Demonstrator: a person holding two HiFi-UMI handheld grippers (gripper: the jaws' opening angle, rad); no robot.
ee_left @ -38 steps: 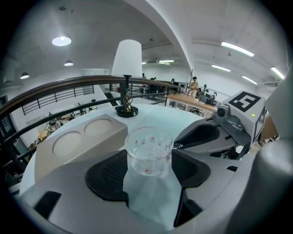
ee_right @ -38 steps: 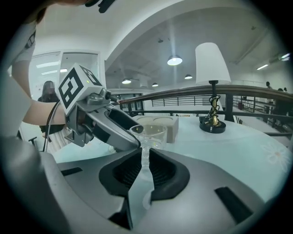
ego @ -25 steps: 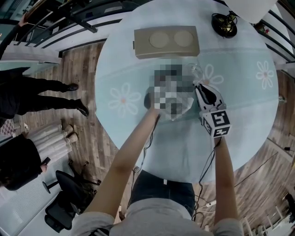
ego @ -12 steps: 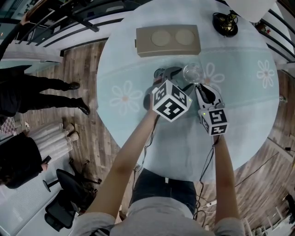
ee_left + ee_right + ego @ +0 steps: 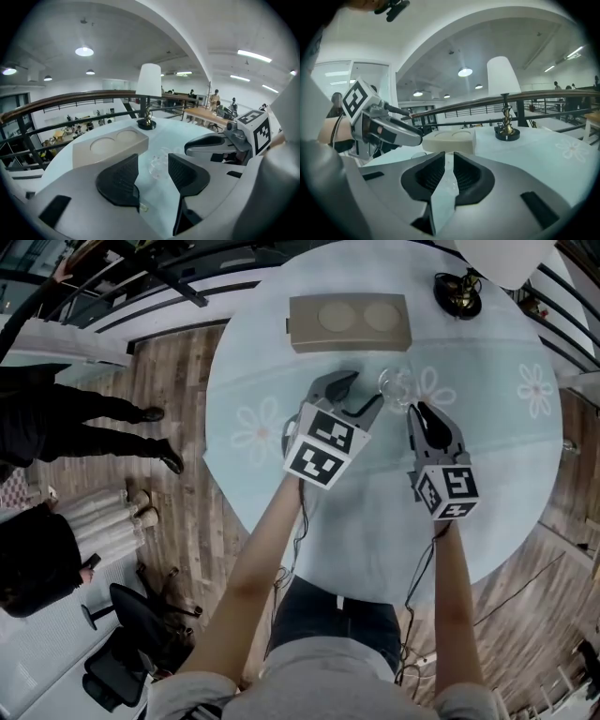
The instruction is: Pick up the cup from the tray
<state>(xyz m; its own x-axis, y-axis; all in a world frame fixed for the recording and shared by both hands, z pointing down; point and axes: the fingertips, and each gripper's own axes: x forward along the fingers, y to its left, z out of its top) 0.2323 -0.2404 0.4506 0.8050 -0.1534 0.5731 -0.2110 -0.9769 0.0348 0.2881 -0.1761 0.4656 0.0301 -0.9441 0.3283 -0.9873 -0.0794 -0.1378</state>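
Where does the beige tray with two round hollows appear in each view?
Head view: tray at top centre.
Left gripper view: tray left of centre, mid-height.
Right gripper view: tray at centre, mid-height.
Shared landmark: lamp base, towards the tray's right end everywhere.

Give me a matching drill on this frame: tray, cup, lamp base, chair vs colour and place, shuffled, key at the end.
Things
1. tray
2. glass cup
3. lamp base
4. office chair

Colour and place
A. black, on the wood floor
B. beige, two empty round recesses
C. dark, at the far right edge of the table
D. clear, beside a flower print, off the tray

Pairs: 1-B, 2-D, 3-C, 4-A
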